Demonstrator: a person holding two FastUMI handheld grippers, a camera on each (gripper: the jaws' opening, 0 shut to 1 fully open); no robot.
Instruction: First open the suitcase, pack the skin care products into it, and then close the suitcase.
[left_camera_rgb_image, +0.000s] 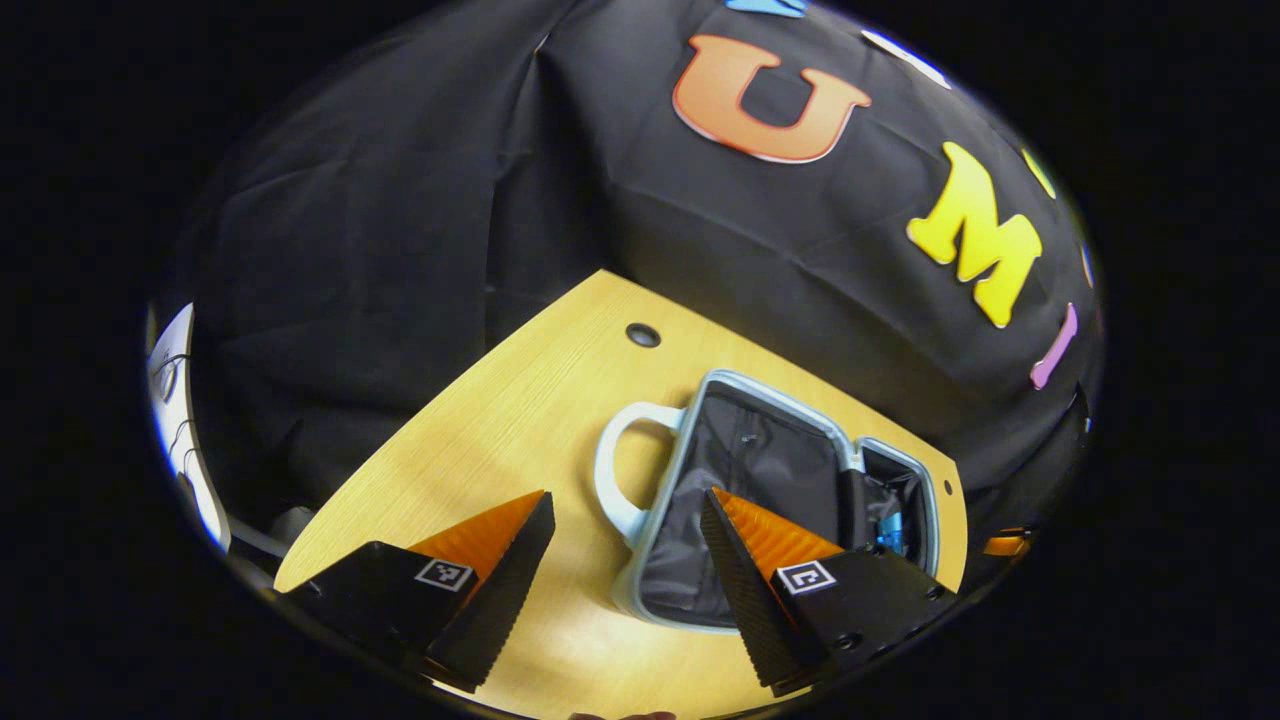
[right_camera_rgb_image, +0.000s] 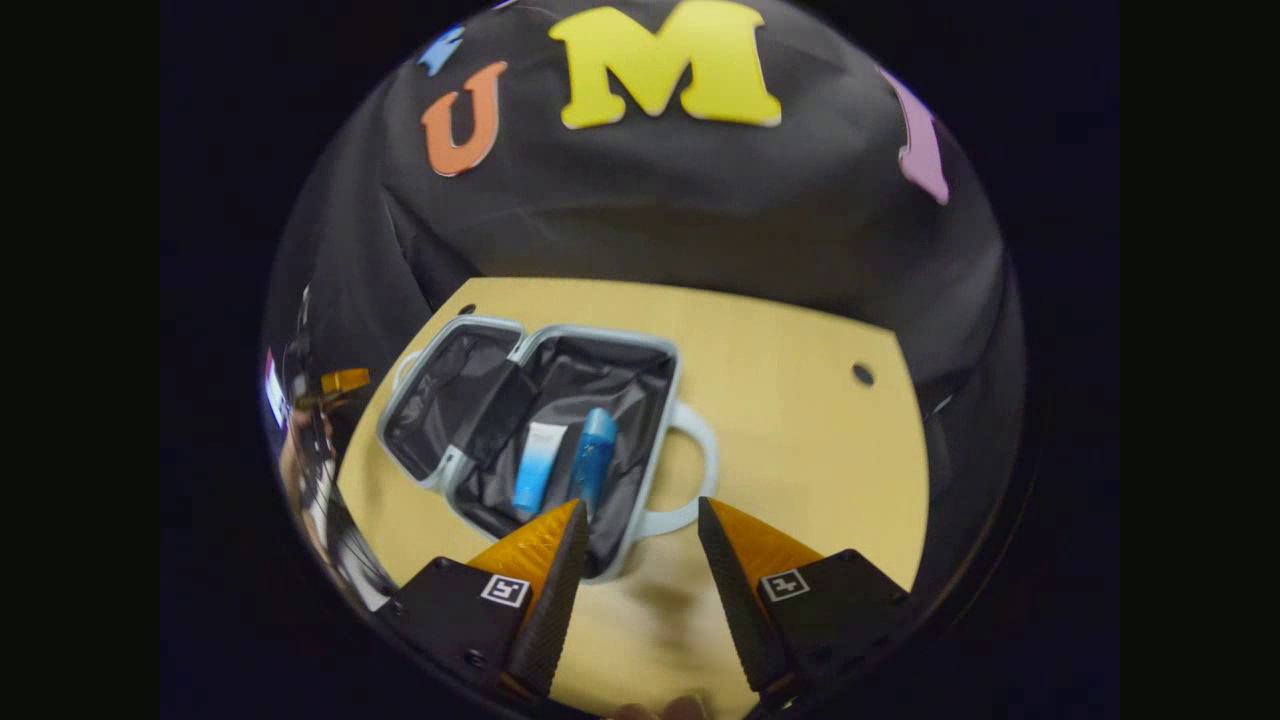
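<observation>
Fingers of the left gripper (left_camera_rgb_image: 625, 510) were spread wide, nothing held; the same was seen for the right gripper (right_camera_rgb_image: 640, 515). Both were hung above the wooden table (left_camera_rgb_image: 500, 420). An open suitcase (right_camera_rgb_image: 545, 420) was laid flat at 10 o'clock from the right gripper, its white handle (right_camera_rgb_image: 690, 470) turned toward it. Two skin care products were seen in its dark lining: a white-and-blue tube (right_camera_rgb_image: 535, 465) just beside a blue bottle (right_camera_rgb_image: 592, 455).
</observation>
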